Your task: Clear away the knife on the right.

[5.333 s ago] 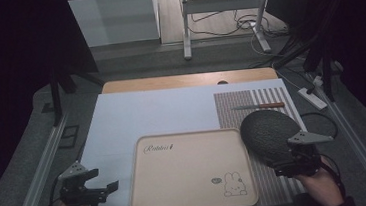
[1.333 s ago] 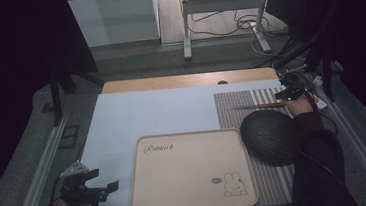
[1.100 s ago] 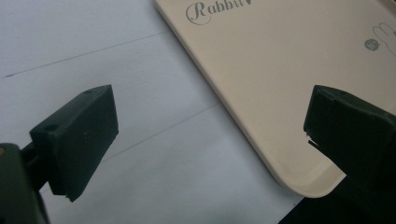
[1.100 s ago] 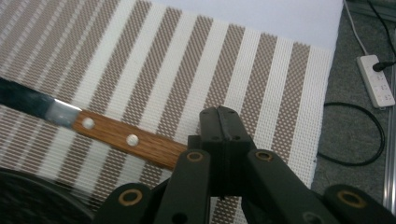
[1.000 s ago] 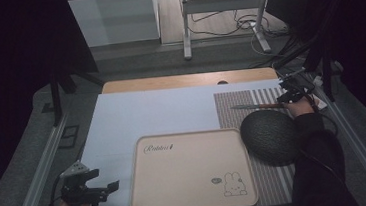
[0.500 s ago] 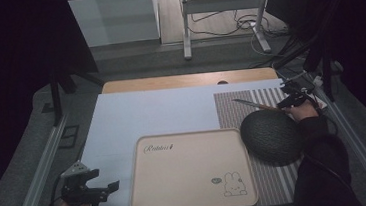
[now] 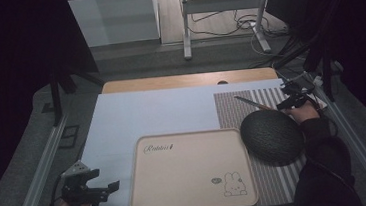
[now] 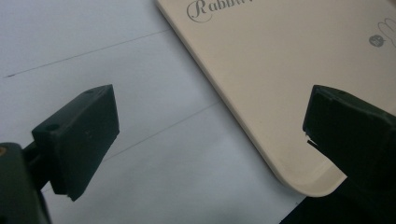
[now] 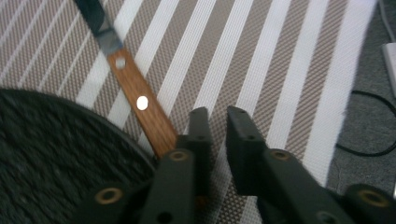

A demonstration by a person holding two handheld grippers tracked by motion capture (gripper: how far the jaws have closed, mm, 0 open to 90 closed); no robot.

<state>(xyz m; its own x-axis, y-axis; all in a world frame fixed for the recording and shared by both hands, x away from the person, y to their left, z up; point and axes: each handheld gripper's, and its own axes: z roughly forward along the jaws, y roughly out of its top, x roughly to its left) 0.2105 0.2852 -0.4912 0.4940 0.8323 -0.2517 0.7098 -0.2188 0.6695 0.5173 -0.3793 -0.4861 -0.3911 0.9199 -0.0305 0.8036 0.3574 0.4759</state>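
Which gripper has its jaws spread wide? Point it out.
The left gripper, beside the beige tray's corner: its jaws stand far apart, whereas those of the right gripper nearly meet above the striped mat.

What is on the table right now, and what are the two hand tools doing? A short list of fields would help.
Surface: pale blue sheet with striped mat at right
Tray: beige rabbit tray, nothing on it
Dark round mat: on the striped mat
Knife: wooden-handled knife beside the round mat
Left gripper: fingers wide apart near the tray corner
Right gripper: fingers nearly closed beside the knife handle; grip unclear
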